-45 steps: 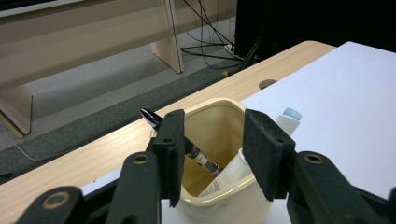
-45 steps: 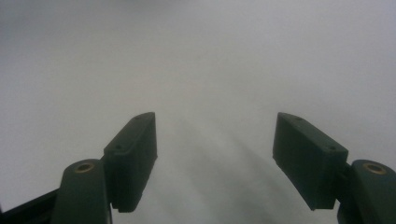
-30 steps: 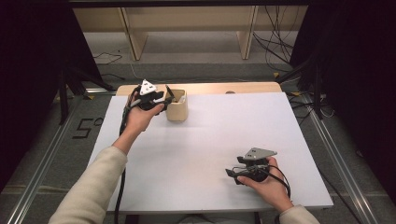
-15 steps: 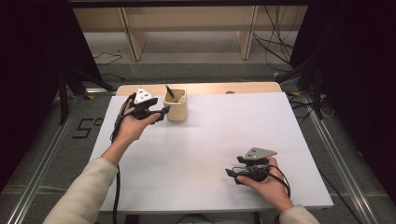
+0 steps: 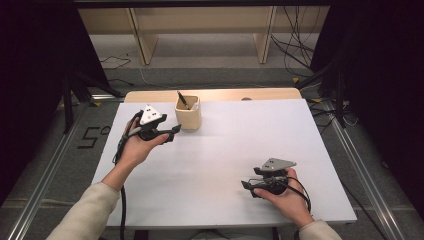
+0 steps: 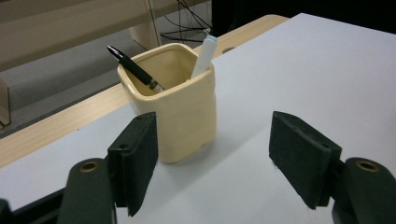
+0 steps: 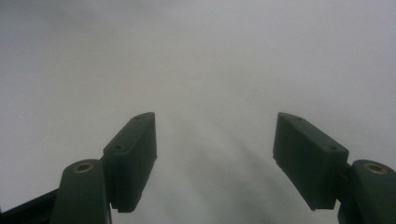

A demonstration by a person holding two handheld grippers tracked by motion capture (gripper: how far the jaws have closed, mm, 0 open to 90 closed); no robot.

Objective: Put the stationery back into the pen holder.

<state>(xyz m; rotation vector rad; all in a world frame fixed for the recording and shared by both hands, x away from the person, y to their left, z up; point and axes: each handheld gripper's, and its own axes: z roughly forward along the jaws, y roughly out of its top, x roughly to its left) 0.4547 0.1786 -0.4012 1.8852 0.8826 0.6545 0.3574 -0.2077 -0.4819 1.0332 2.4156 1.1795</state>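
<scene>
A cream cup (image 5: pixel 188 118) stands at the far left of the white table top (image 5: pixel 225 150). A black pen (image 5: pixel 182 99) and a white marker (image 5: pixel 195 105) lean inside it. My left gripper (image 5: pixel 172 131) hovers just left of the cup and points at it. Its jaws have just been opening, with nothing between them. In the left gripper view the cup (image 6: pixel 173 107) sits just beyond the left gripper (image 6: pixel 212 154), holding the black pen (image 6: pixel 133 67) and the white marker (image 6: pixel 205 53). My right gripper (image 5: pixel 246 185) rests open and empty at the near right, and the right gripper (image 7: pixel 215 154) faces bare white surface.
A strip of wooden table (image 5: pixel 215 94) shows beyond the white top. Wooden shelf legs (image 5: pixel 145 35) and cables (image 5: pixel 295 40) lie on the floor behind. Metal rails (image 5: pixel 45 180) run along both sides of the table.
My left gripper has drawn back from the top of the cup toward the person and slightly down, and its jaws stand wider. The right hand has stayed put.
</scene>
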